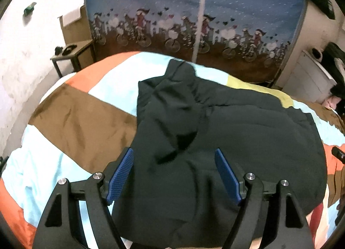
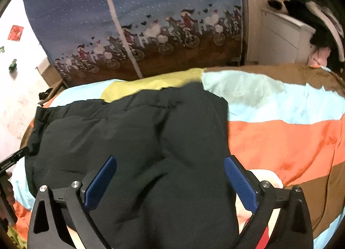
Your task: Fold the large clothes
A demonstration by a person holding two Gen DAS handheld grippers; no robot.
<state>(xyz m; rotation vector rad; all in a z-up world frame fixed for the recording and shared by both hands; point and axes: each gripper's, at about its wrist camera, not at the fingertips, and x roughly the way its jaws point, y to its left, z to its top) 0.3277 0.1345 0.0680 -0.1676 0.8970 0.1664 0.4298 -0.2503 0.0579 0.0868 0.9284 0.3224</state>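
The big black padded jacket (image 1: 226, 132) is lying in the middle of both frames, spread over the colour-block bedspread of orange, brown, pale blue and yellow patches (image 1: 71, 119), its quilted panels puffing up and one sleeve lying folded across the upper left of its body in the left view. The left gripper (image 1: 174, 175) is hovering at the bottom of its frame, angling down over the fabric, blue pads standing wide with nothing pinched. The right gripper (image 2: 170, 182) is hanging likewise at the bottom of its own frame, jaws spread very wide, gripping nothing.
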